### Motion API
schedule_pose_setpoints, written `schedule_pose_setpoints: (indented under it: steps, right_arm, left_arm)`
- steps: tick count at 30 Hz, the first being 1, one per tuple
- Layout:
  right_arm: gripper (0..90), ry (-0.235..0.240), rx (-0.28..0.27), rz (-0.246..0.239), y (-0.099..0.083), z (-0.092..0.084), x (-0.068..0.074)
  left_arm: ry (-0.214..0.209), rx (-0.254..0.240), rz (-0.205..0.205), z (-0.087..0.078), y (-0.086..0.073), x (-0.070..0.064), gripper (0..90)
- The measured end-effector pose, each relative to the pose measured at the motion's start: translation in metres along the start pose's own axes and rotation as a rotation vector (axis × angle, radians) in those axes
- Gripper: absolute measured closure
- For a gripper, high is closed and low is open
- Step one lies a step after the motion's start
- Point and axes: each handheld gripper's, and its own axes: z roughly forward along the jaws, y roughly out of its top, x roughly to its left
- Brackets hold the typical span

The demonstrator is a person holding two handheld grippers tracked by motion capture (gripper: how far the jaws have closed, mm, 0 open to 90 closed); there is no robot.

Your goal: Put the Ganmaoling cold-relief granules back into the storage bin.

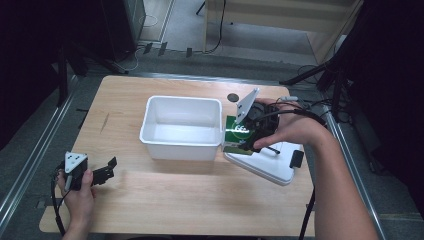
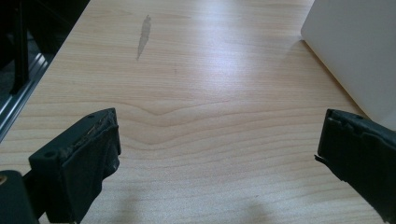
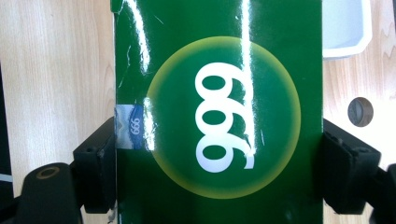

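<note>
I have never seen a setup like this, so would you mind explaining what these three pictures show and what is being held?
A person sits at a wooden table with a hand-held two-jaw tool in each hand. One picture looks down from above; the other two come from cameras riding on each tool. The left tool hovers open over bare wood. The right tool grips a green box marked 999 by its sides. On the table stand an open white tub and, beside it, its white lid.

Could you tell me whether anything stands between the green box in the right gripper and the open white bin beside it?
Nothing visible does. The right gripper holds the green box just right of the white bin, whose inside looks empty. The white lid lies below, off to the right.
</note>
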Motion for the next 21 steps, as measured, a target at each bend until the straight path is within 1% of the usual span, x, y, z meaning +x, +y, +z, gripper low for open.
schedule_pose_setpoints:
  steps: [7, 16, 20, 21]
  right_arm:
    - [16.8, 0.002, 0.01, 0.003, 0.006, -0.004, -0.011]
    - [16.8, 0.006, 0.012, 0.018, 0.012, -0.003, -0.026]
    - [16.8, 0.005, 0.018, 0.01, 0.014, -0.003, -0.032]
    - [16.8, 0.005, 0.02, 0.018, 0.015, -0.003, -0.032]
  left_arm:
    - [0.0, 0.003, 0.002, 0.0, 0.0, 0.0, 0.0]
    - [-0.001, 0.003, -0.001, 0.0, 0.0, 0.0, 0.0]
    - [-0.002, 0.002, -0.001, 0.0, 0.0, 0.0, 0.0]
    - [-0.002, 0.003, 0.0, 0.0, 0.0, 0.0, 0.0]
